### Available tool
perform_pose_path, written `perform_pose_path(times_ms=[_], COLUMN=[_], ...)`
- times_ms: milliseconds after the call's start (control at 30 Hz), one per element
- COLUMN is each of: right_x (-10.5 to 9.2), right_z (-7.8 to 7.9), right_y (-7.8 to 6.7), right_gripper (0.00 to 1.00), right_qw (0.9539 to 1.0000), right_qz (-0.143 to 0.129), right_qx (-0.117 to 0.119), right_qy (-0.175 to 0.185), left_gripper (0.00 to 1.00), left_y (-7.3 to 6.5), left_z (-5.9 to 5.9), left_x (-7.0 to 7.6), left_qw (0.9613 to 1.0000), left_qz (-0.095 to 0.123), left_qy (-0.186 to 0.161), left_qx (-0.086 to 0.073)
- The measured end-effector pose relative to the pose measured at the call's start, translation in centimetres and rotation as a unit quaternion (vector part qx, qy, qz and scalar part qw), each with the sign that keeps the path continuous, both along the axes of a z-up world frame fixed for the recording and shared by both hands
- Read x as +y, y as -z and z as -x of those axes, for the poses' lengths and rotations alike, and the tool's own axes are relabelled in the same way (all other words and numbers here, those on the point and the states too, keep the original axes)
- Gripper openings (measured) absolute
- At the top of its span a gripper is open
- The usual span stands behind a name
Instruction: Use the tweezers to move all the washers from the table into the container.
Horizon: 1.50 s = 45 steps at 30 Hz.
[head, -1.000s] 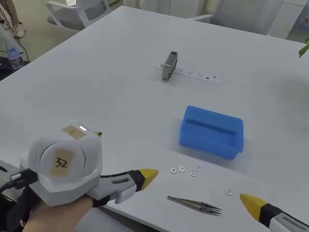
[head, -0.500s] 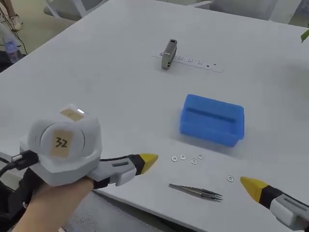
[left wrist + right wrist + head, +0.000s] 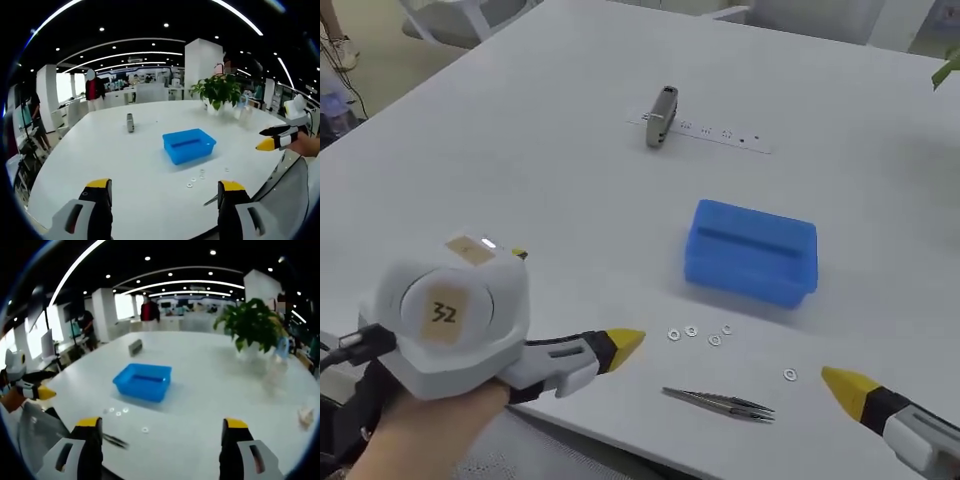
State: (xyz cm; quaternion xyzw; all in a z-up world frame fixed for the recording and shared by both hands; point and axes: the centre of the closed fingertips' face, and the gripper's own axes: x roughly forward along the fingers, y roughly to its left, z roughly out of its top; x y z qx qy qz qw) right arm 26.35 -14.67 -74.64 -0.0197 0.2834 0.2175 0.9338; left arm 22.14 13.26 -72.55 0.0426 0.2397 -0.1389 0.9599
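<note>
Nothing has been picked up yet, so this looks like the very start of the job. The tweezers lie flat on the white desk near its front edge, touched by neither tool. A loose cluster of four washers sits just at 12 o'clock of the tweezers, and a lone washer lies off at about 2 o'clock of them. The blue container stands beyond the cluster at roughly 1 o'clock, and as far as I can tell there is nothing in it.

The left gripper hovers at 9 o'clock of the tweezers, the right gripper at 3 o'clock. Each gripper view shows its own jaws spread wide with nothing between them.

To my eye the next move is to get hold of the tweezers. They are thin and lie flush on the desk, so the jaws would have to come down low and close across both arms near the back end, leaving the tips free to pinch. The right gripper seems nearer to them.
</note>
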Motion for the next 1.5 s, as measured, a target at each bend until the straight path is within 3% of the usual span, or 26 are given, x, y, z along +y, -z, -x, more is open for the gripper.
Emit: perform_pose_path(times_ms=[67, 200, 233, 400, 533, 600, 700, 833, 1000, 1033, 1200, 1233, 1267, 1333, 1467, 1500], right_x=[-0.1, -0.3, -0.2, -0.1, -0.1, -0.2, -0.2, -0.2, -0.5, -0.5, -0.6, -0.6, -0.6, -0.5, -0.2, -0.1], right_z=[-0.1, -0.2, -0.2, -0.3, -0.4, -0.4, -0.4, -0.3, -0.6, -0.6, -0.7, -0.7, -0.7, -0.7, -0.5, -0.5], right_y=[0.0, 0.0, 0.0, -0.2, -0.3, -0.1, 0.5, 0.6, 0.6, 0.7, 1.0, 1.0, 1.0, 1.0, 1.3, 1.3], right_gripper=[0.98, 0.97, 0.97, 0.96, 0.96, 0.96, 0.95, 0.95, 0.94, 0.94, 0.94, 0.94, 0.94, 0.93, 0.93, 0.92], right_qw=[1.0000, 1.0000, 1.0000, 1.0000, 0.9999, 0.9999, 0.9999, 0.9997, 0.9998, 0.9997, 0.9996, 0.9996, 0.9995, 0.9995, 0.9993, 0.9993], right_qz=[0.001, -0.002, -0.004, -0.006, -0.010, -0.011, -0.009, -0.008, -0.004, -0.004, 0.001, 0.000, 0.000, 0.000, 0.000, 0.001], right_qx=[-0.001, 0.002, 0.005, 0.000, 0.000, 0.002, 0.010, 0.015, 0.016, 0.017, 0.024, 0.025, 0.025, 0.025, 0.029, 0.030], right_qy=[0.001, 0.006, 0.005, 0.000, 0.000, -0.003, -0.010, -0.017, -0.015, -0.014, -0.016, -0.016, -0.016, -0.017, -0.021, -0.024], left_gripper=[0.82, 0.71, 0.68, 0.55, 0.44, 0.39, 0.34, 0.27, 0.24, 0.23, 0.15, 0.14, 0.13, 0.11, 0.05, 0.03], left_y=[0.2, 1.4, 1.4, 1.5, 1.8, 2.3, 3.5, 5.6, 9.3, 9.7, 11.9, 12.4, 12.7, 13.1, 14.0, 14.1], left_z=[-0.1, 0.2, 0.1, -0.1, -0.3, -0.4, 0.0, 0.3, 0.6, 0.5, 0.2, 0.3, 0.3, 0.3, 0.5, 0.5], left_x=[-0.5, -2.3, -2.5, -4.2, -5.4, -6.0, -7.7, -8.8, -9.7, -9.9, -10.7, -10.7, -10.7, -10.9, -10.9, -11.0], left_qw=[0.9999, 0.9966, 0.9960, 0.9897, 0.9823, 0.9759, 0.9591, 0.9423, 0.9115, 0.9069, 0.8936, 0.8871, 0.8854, 0.8811, 0.8674, 0.8661], left_qz=[0.001, -0.008, -0.012, -0.013, -0.021, -0.031, -0.035, -0.047, -0.090, -0.096, -0.102, -0.111, -0.114, -0.116, -0.138, -0.140], left_qy=[0.017, 0.078, 0.085, 0.137, 0.179, 0.207, 0.269, 0.313, 0.376, 0.385, 0.408, 0.418, 0.420, 0.428, 0.449, 0.451], left_qx=[0.001, 0.028, 0.026, 0.039, 0.051, 0.060, 0.081, 0.107, 0.141, 0.142, 0.156, 0.161, 0.164, 0.164, 0.165, 0.164])
